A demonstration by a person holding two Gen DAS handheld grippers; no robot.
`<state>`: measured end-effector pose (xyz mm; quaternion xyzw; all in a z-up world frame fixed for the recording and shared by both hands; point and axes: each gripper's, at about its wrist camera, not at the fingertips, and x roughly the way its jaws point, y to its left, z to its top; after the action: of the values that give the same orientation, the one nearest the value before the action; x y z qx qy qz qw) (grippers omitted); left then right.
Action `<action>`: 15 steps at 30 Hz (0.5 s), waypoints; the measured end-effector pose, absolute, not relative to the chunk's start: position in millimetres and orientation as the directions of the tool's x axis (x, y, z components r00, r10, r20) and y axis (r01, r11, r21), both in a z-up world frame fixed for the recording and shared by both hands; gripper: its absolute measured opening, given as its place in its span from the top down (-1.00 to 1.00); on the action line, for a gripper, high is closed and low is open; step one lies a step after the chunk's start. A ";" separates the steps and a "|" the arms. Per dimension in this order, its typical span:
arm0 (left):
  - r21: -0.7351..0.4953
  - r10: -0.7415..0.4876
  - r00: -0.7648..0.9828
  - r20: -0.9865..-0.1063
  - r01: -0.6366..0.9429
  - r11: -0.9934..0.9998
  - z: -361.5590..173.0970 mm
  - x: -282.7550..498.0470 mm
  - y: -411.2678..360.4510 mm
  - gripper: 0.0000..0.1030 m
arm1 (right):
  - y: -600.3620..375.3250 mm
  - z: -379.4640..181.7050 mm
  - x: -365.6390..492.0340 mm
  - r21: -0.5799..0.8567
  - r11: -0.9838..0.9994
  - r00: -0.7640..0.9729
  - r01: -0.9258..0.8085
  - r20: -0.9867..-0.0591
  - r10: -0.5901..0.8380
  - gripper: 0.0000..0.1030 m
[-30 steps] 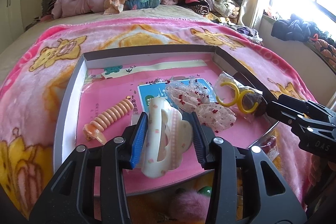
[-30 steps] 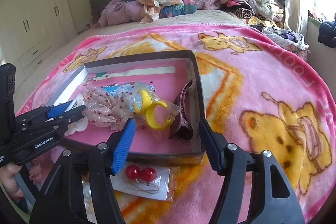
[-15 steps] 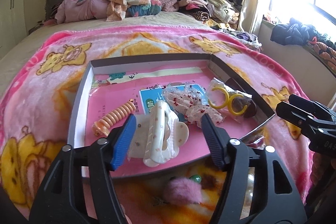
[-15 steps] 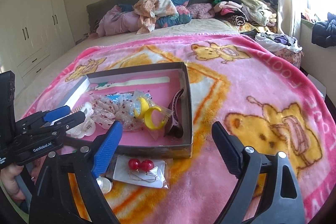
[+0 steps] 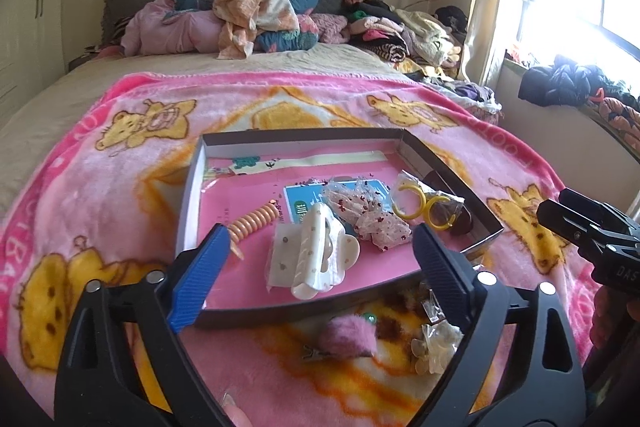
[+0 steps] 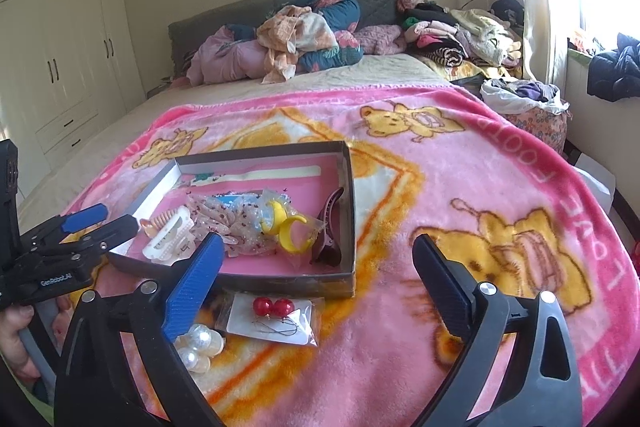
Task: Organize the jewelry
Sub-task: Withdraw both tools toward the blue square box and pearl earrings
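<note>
Since a second ago your left tool has let go of the cream hair claw and drawn back and up from it; its jaws are opening, now wide, and nothing is pressed between them. That claw lies on its side on the pink floor of the shallow box, close to the near wall, framed between your two pads but well beyond them and untouched. Just left of it lies the orange spiral clip; behind it the sheer dotted scrunchies, then the yellow hoop earrings in their clear bag, toward the right wall.

Your right tool has also backed off and widened; its jaws are opening too, with nothing gripped. Below its gap, on the pink blanket just outside the box's near wall, lies the card of red ball earrings, and beside the blue pad sits the pearl cluster. Inside the box, against the right wall, rests the dark brown hair claw. Nearer your left tool, a pink fluffy clip lies on the blanket just outside the box.
</note>
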<state>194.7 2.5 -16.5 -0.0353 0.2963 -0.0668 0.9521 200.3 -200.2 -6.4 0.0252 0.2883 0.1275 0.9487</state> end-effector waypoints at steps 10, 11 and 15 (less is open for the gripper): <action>-0.093 -0.151 0.829 -0.539 0.120 0.988 -10.9 168.5 1.0 -0.75 | -204.0 -0.7 180.0 0.090 0.965 0.812 -0.246 -0.524 0.256 -0.81; -0.090 -0.153 0.828 -0.539 0.123 0.988 -11.4 165.4 0.1 -0.75 | -204.1 -0.9 177.6 0.087 0.964 0.812 -0.249 -0.523 0.258 -0.81; -0.072 -0.143 0.828 -0.543 0.124 0.990 -14.8 157.8 -0.3 -0.75 | -202.1 -1.3 168.6 0.075 0.961 0.811 -0.265 -0.522 0.264 -0.81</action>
<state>157.8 -0.3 -14.8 -0.0168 0.2851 -0.0700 0.9558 168.6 -202.1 -1.3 -0.0007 0.2740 0.1389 0.9516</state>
